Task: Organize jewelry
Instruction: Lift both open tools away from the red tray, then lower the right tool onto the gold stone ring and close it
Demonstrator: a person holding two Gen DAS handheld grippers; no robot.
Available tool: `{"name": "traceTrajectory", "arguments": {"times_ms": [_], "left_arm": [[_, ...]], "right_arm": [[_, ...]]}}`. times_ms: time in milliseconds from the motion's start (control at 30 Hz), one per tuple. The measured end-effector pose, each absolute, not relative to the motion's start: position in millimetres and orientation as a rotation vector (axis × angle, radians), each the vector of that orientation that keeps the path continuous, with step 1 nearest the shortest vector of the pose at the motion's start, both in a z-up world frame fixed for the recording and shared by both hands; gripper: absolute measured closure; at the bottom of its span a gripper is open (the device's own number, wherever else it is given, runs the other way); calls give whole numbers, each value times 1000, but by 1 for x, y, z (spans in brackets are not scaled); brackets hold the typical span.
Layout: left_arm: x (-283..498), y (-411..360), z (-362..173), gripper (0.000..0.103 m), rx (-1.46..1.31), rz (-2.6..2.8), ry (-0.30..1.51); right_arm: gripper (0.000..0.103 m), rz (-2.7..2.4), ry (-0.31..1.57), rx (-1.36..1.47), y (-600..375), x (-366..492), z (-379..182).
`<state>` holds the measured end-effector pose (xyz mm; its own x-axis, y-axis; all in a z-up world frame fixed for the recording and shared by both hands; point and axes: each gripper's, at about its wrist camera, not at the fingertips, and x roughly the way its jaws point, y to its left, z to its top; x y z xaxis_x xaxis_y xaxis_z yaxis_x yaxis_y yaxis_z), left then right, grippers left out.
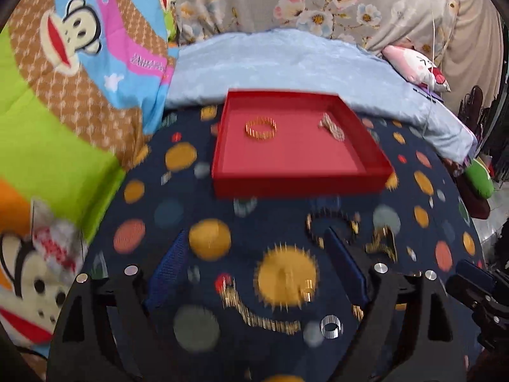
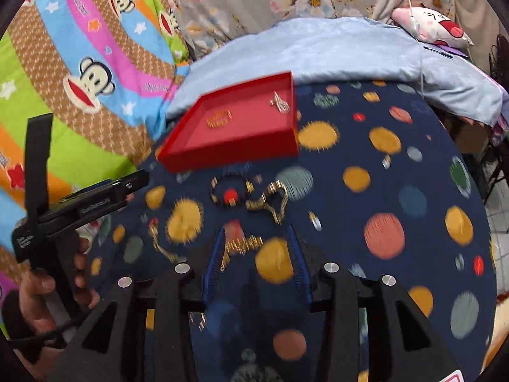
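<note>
A red tray (image 1: 302,187) stands on the dark dotted cloth and holds a gold bracelet (image 1: 261,129) and a pale sparkly piece (image 1: 332,127). In front of it lie a dark beaded bracelet (image 1: 331,226), a looped gold chain (image 1: 381,243), a long gold chain (image 1: 264,318) and a silver ring (image 1: 331,326). My left gripper (image 1: 256,231) hangs open above the cloth with nothing between its pads. The right wrist view shows the tray (image 2: 229,156), the beaded bracelet (image 2: 229,191) and the looped chain (image 2: 270,200). My right gripper (image 2: 256,229) is open, and a short gold chain (image 2: 243,243) lies on the cloth between its fingers.
A bright monkey-print quilt (image 1: 63,111) lies to the left and a light blue blanket (image 1: 286,63) lies behind the tray. A pink plush pillow (image 2: 432,27) sits at the back right. The cloth's right edge drops toward the floor (image 2: 499,210). A hand (image 2: 38,286) holds the left gripper.
</note>
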<state>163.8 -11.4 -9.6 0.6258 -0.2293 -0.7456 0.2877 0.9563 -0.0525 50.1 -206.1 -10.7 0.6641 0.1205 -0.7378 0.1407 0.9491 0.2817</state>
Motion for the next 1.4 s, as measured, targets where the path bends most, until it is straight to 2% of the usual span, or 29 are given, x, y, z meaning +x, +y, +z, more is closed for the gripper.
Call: {"name": "traceTrajectory", "arguments": {"times_ms": [433, 1067, 1133, 1200, 1267, 1400], "left_arm": [[93, 5, -65, 19, 74, -265, 975], [92, 15, -80, 19, 74, -232, 1005], [93, 15, -79, 19, 74, -231, 1006], [95, 16, -79, 19, 70, -229, 1007], [96, 18, -79, 19, 67, -228, 1006], [99, 19, -80, 19, 63, -224, 1007]], "right_arm": [[63, -68, 934, 305, -198, 20, -50], [63, -146, 918, 271, -215, 76, -69], [66, -145, 924, 264, -215, 80, -71], [78, -149, 924, 252, -214, 81, -71], [85, -155, 930, 238, -212, 82, -73], [85, -158, 922, 237, -213, 81, -73]]}}
